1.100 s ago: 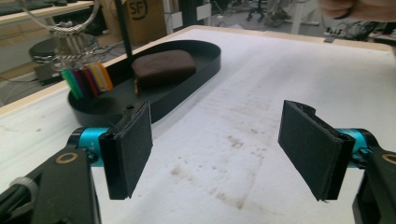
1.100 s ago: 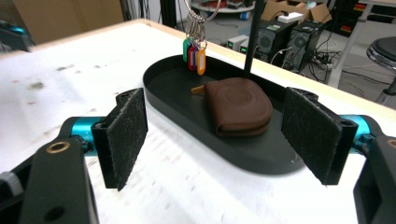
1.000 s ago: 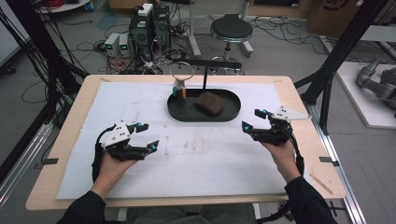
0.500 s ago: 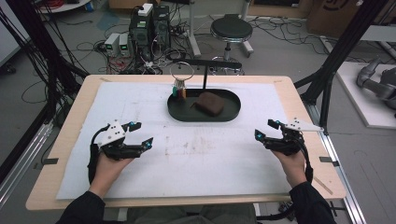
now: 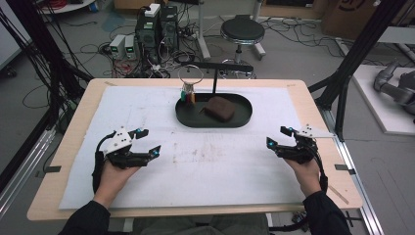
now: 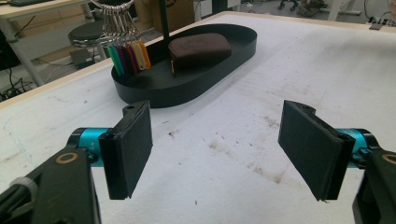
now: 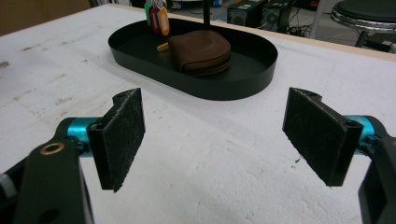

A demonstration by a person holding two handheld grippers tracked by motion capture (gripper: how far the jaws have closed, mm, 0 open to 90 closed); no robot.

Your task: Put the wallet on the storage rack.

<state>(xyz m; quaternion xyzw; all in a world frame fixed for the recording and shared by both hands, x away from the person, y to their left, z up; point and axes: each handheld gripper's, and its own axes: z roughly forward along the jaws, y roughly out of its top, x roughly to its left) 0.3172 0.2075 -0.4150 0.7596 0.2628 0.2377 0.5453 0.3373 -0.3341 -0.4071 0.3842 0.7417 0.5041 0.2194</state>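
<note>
The brown pouch [image 5: 219, 108] lies in the black oval tray [image 5: 244, 120], long axis across the table. It sits ahead of your right gripper [image 5: 279, 138] and left gripper [image 5: 148, 142], between them, slightly nearer the right. Both jaws stand wide apart, empty.

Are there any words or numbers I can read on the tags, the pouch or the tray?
None can be read.
Coloured key tags: no writing shows.
Brown pouch: plain, no label.
Black tray: plain.
Cardboard box on the floor: a dark mark, cut off and too blurred to read.
</note>
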